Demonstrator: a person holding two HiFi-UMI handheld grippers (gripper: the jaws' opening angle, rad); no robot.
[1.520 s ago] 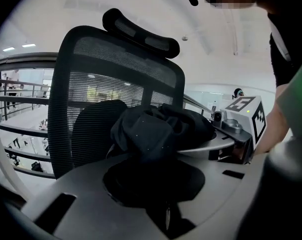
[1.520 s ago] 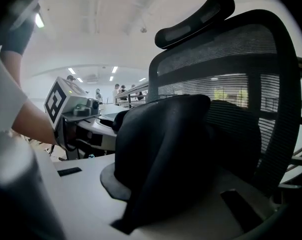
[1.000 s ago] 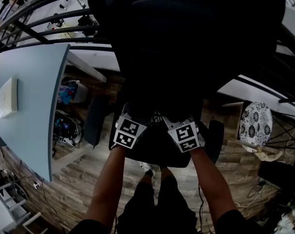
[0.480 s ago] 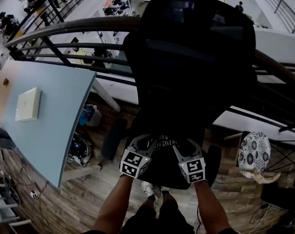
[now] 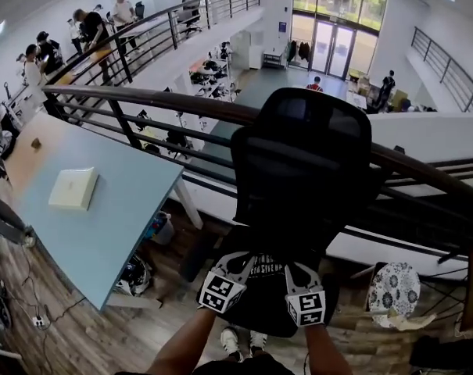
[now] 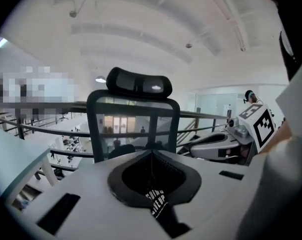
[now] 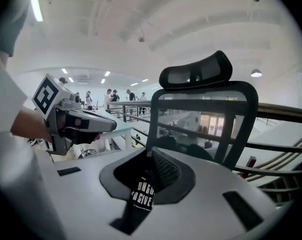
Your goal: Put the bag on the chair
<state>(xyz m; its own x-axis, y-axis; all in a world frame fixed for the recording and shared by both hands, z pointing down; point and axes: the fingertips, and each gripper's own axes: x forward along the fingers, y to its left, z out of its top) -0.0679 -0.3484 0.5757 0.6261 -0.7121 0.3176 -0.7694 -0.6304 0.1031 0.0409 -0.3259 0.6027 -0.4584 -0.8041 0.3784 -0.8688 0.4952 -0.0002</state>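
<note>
Left gripper view: the left gripper (image 6: 151, 170) is seen clamped on a black printed strap (image 6: 158, 204). The right gripper (image 7: 151, 168), its jaws just closed in, is clenched on a strap likewise. The black bag (image 5: 264, 309) is held between both, before the chair (image 5: 302, 162). Both grippers have been raised since a second ago, and more of the chair is shown.
</note>
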